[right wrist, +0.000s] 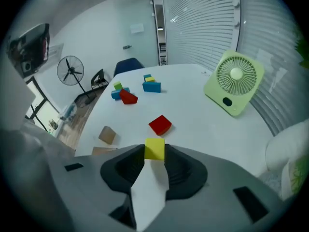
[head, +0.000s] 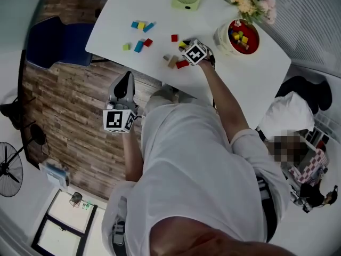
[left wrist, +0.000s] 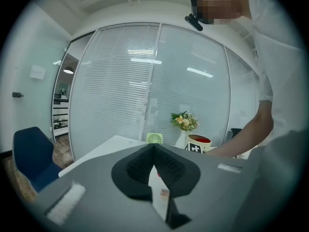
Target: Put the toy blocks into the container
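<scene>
We see a white bench (head: 256, 73) above a floor (head: 58, 116) of brown wood planks. The fan (right wrist: 234, 83) is pale green. The container (head: 222, 40) is cream outside and red inside, with yellow pieces showing in it. The right gripper (right wrist: 153, 159) is grey with black jaws, and the yellow block (right wrist: 154, 148) between them is a bright, plain yellow. We also make out a red block (right wrist: 160, 125), a tan block (right wrist: 107, 135), and farther blocks (right wrist: 151, 85) in blue, yellow and green. The left gripper (left wrist: 154, 149) is likewise grey with black jaws. Each marker cube (head: 118, 120) is white with black square patterns. The chair (left wrist: 29, 153) is dark blue. The flowers (left wrist: 184, 121) are peach and pink with green leaves.
</scene>
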Tool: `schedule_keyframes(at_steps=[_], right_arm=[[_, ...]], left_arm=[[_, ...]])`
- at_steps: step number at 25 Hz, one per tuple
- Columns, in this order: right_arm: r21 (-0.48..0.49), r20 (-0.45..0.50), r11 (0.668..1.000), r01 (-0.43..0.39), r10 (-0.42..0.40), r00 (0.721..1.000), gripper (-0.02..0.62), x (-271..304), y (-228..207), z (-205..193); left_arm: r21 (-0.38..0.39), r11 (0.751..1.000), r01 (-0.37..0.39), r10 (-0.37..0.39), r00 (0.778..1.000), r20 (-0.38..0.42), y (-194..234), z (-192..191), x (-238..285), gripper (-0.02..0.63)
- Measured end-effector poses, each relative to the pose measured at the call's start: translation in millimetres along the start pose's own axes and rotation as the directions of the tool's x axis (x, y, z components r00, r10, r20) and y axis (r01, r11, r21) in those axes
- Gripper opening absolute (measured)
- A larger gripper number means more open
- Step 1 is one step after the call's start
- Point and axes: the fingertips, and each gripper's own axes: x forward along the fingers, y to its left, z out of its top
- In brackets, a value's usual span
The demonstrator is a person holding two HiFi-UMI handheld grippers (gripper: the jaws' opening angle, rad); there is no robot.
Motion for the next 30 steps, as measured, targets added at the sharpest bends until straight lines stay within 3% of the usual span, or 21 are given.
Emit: schedule_keyframes(at_steps=[5,9,16,19,24,27,30], right_arm=[[0.147,0.216,0.988,-0.056,0.023,0.976,0.130,-40.7,-3.3,26.3],[0.253,0.404,0.960,-0.117,0.005,0.915,0.129,-88.3,-7.9,46.6],[0.300,0.607,0.946,-0.122,-0.090,0.790,0.129,-181.3,-20.3,71.1],[0.311,0.649,0.946,-0.089,-0.143,0.747,0.129,-219.0,-29.8,71.6],[0.378,0.662,0.925,-0.026,-0.251,0.706,0.129,-267.8,-53.7,48.9],[0.406,0.645,0.914,0.023,-0.304,0.701,0.129,-286.0,-69.6,31.9],[0.428,0.603,0.899,0.090,-0.359,0.713,0.129,-296.5,-88.8,12.0]], left_arm=[[0.019,0.997,0.073,-0.073,0.997,0.006,-16.9,4.2,22.8,-0.003],[0.048,0.988,0.149,-0.150,0.989,0.016,-37.6,13.3,43.3,-0.003],[0.087,0.959,0.272,-0.274,0.961,0.021,-71.1,25.1,74.3,-0.003],[0.100,0.943,0.317,-0.320,0.947,0.020,-84.6,28.2,84.9,-0.003],[0.116,0.919,0.377,-0.382,0.924,0.023,-106.8,34.2,98.9,-0.003],[0.121,0.908,0.400,-0.406,0.914,0.023,-116.3,36.1,104.2,-0.003],[0.121,0.903,0.413,-0.418,0.908,0.022,-121.6,36.0,106.9,-0.003]])
